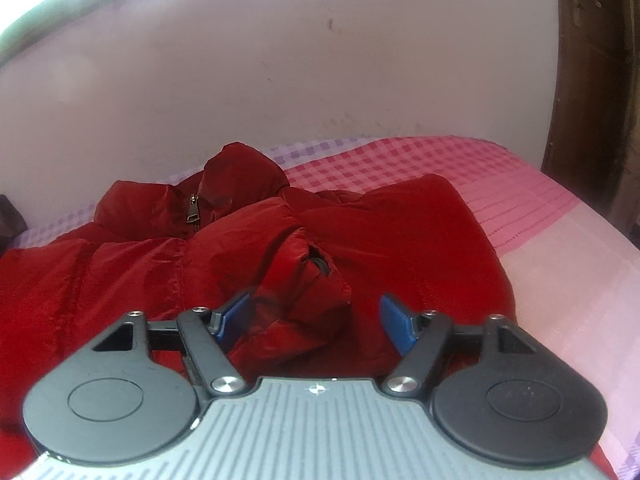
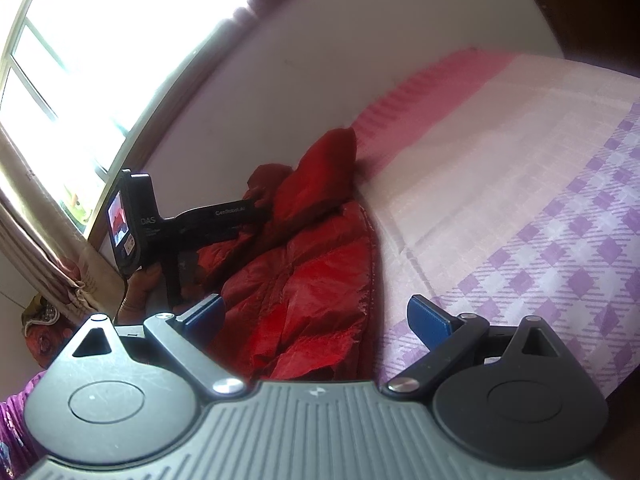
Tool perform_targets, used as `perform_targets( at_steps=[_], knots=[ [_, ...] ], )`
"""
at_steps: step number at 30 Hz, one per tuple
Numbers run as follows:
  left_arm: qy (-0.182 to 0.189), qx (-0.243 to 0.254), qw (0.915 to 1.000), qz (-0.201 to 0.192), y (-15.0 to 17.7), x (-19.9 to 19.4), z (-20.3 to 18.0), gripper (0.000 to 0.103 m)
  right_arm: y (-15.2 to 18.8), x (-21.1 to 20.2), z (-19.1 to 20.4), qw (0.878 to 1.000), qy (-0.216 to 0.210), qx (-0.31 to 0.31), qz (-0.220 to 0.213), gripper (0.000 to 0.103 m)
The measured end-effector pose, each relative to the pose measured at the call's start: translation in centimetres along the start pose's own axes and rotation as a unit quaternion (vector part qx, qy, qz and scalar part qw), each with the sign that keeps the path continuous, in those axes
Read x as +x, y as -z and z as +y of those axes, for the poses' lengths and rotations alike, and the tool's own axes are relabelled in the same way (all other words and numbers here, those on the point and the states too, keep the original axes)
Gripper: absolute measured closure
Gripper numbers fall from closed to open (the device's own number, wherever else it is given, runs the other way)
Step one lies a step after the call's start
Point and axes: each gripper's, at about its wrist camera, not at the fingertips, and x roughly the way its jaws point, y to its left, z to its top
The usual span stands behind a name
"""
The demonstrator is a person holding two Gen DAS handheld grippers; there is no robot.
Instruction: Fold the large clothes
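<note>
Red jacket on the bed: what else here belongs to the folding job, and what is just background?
Job: red jacket, its sleeve, left gripper, right gripper.
Background: checked bedsheet, window, curtain, door.

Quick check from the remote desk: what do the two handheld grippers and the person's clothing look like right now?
Both grippers match: the left gripper and right gripper have blue finger pads, black linkage arms with silver pivot screws, round black side discs and a ribbed grey body with a small white emblem. Seen from the right wrist, the left unit carries a small lit screen and white lettering. A patterned purple sleeve shows.
</note>
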Motion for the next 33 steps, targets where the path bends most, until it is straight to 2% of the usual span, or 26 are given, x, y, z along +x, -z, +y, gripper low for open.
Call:
perform_targets(
  at_steps=[9, 12, 14, 19, 22, 24, 27, 29, 32, 33],
  knots=[
    [-0.007, 0.002, 0.9995, -0.03, 0.4, -3.4, -0.2, 0.013, 0.4, -0.6, 0.3, 1.0, 0.002, -0.008, -0.004, 0.004],
    [-0.008, -0.006, 0.9994, -0.033, 0.8, -4.7, 0.0, 0.005, 0.8, -0.7, 0.8, 1.0, 0.011, -0.026, -0.003, 0.004],
    [-0.001, -0.018, 0.9994, -0.03, 1.3, -5.6, 0.3, 0.004, 1.1, -0.6, 1.1, 0.999, 0.022, -0.046, 0.003, 0.004],
    [0.002, -0.037, 0.9991, -0.022, 2.9, -7.8, 1.2, 0.001, 2.3, 0.1, 1.8, 0.993, 0.065, -0.091, 0.03, 0.004],
    [-0.003, -0.047, 0.9987, -0.019, 4.0, -9.2, 1.8, 0.0, 3.1, 0.7, 2.5, 0.985, 0.116, -0.124, 0.042, 0.004],
    [-0.007, -0.055, 0.9984, -0.012, 4.7, -9.9, 2.2, 0.0, 3.5, 0.9, 3.2, 0.979, 0.142, -0.144, 0.039, 0.0],
    [-0.008, -0.069, 0.9976, 0.003, 6.1, -11.0, 3.1, 0.0, 3.9, 0.7, 4.2, 0.972, 0.165, -0.166, 0.024, 0.0],
    [-0.001, -0.083, 0.9965, 0.004, 6.9, -11.7, 4.0, 0.0, 4.1, 0.4, 4.7, 0.971, 0.156, -0.179, 0.009, 0.0],
    [-0.005, -0.114, 0.9935, 0.002, 8.2, -12.8, 5.8, 0.0, 4.3, -0.3, 4.9, 0.978, 0.106, -0.18, -0.004, 0.0],
    [-0.028, -0.134, 0.9905, -0.006, 8.6, -13.4, 6.4, 0.0, 4.5, -0.2, 4.9, 0.98, 0.097, -0.173, -0.006, 0.0]
  ],
)
